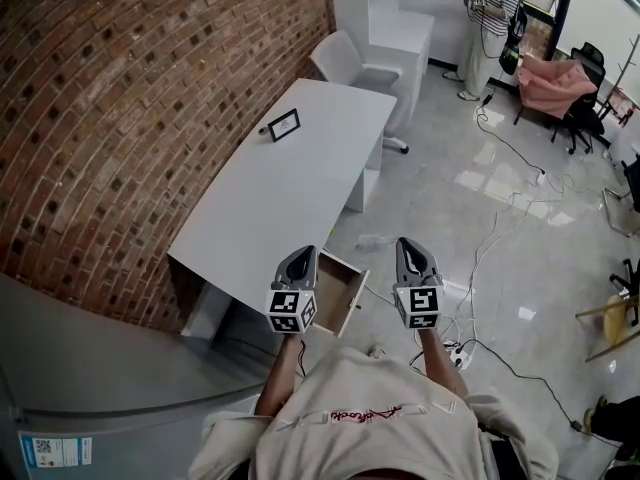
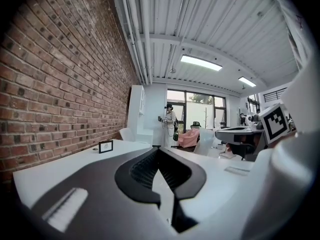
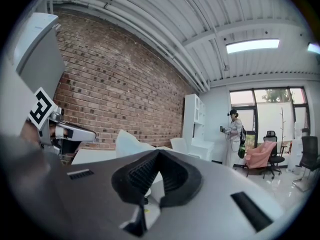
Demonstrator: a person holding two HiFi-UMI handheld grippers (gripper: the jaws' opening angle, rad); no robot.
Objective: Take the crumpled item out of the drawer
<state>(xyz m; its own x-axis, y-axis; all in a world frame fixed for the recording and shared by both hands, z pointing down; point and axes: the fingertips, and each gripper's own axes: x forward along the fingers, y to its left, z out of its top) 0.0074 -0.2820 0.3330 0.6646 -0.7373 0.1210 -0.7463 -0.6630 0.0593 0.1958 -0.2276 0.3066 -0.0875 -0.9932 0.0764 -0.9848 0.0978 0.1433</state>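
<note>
A wooden-lined drawer [image 1: 338,290] stands pulled open at the near end of the white desk [image 1: 290,183]. I see nothing in the part of its inside that shows; my left gripper [image 1: 301,258] hides the rest. A pale crumpled item [image 1: 371,240] lies on the floor just beyond the drawer. My left gripper [image 2: 158,150] hovers over the drawer's left side, shut and empty. My right gripper [image 1: 413,251] hangs over the floor to the drawer's right, its jaws also shut [image 3: 159,153] on nothing.
A small picture frame [image 1: 284,125] stands on the desk and a white chair [image 1: 345,60] at its far end. A brick wall [image 1: 130,98] runs along the left. Cables and a power strip [image 1: 461,354] lie on the floor. A person [image 1: 490,18] stands far back.
</note>
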